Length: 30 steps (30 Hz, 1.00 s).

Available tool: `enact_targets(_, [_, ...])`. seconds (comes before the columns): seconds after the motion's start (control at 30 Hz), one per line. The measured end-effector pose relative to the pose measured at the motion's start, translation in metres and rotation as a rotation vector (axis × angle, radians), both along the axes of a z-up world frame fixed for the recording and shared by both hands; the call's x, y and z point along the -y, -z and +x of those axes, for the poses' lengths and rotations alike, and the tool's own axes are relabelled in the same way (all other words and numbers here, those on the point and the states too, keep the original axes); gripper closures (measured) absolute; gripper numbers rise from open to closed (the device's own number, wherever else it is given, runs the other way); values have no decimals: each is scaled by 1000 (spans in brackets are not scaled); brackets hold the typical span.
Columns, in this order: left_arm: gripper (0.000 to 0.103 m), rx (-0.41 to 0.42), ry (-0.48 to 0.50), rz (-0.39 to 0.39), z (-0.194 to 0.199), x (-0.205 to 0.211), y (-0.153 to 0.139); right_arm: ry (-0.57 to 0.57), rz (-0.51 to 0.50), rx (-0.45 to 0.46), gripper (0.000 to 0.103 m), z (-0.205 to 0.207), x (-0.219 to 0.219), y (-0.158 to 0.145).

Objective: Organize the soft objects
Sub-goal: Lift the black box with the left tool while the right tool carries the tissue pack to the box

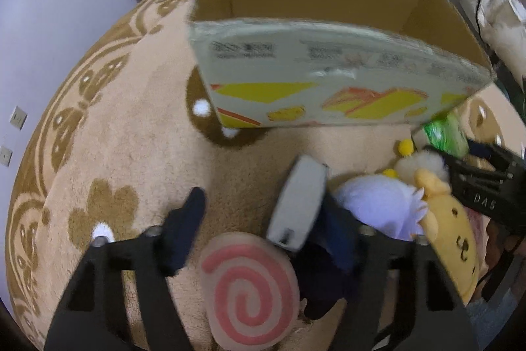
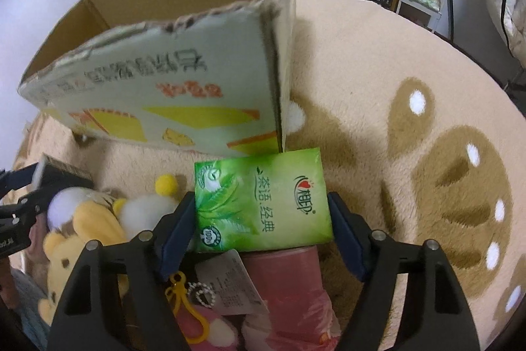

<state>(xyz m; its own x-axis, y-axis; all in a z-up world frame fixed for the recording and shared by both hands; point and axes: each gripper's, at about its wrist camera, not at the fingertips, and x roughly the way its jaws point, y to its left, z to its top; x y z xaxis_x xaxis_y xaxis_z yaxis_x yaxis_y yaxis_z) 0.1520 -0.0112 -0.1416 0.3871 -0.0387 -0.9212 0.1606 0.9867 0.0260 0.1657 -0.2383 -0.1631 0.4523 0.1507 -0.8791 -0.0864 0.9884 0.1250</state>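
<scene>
right gripper (image 2: 263, 213): fingers clamped on green tissue pack (image 2: 261, 203), near cardboard box (image 2: 157, 94). left gripper (image 1: 253, 206): fingers wide, above spiral plush (image 1: 250, 291).

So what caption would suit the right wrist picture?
Right gripper clamps a green tissue pack before the open cardboard box on a beige rug.
</scene>
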Motion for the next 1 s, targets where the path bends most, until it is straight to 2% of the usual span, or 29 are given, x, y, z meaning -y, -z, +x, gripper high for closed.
enact_targets(0.1, [59,15,27,-1,-3,6,-2,8,-8,19,24,-4,-1,-2])
enact_targets(0.17, [64,12,18,-26,-4,7,-2,16,2,17,24,-7,-1,-3])
enact_targets(0.23, [75,12,15,-36,-4,6,-2,26,8,29,24,-11,0,-8])
enact_targets(0.33, [83,22,6,-69,-5,2,-7,34,21,55,24,-19,2,-18])
enact_targets(0.43, [84,34,-11,-80,-7,-3,-13,43,38,92,24,-30,6,-31])
enact_targets(0.63, [84,130,-57,-58,-13,-13,-37,54,55,161,24,-57,11,-58])
enact_targets(0.77, [84,176,-55,-70,-18,-18,-52,58,58,201,24,-65,16,-75])
enact_targets(1.0, [84,323,-20,-43,-32,-23,-96,59,95,276,24,-75,17,-109])
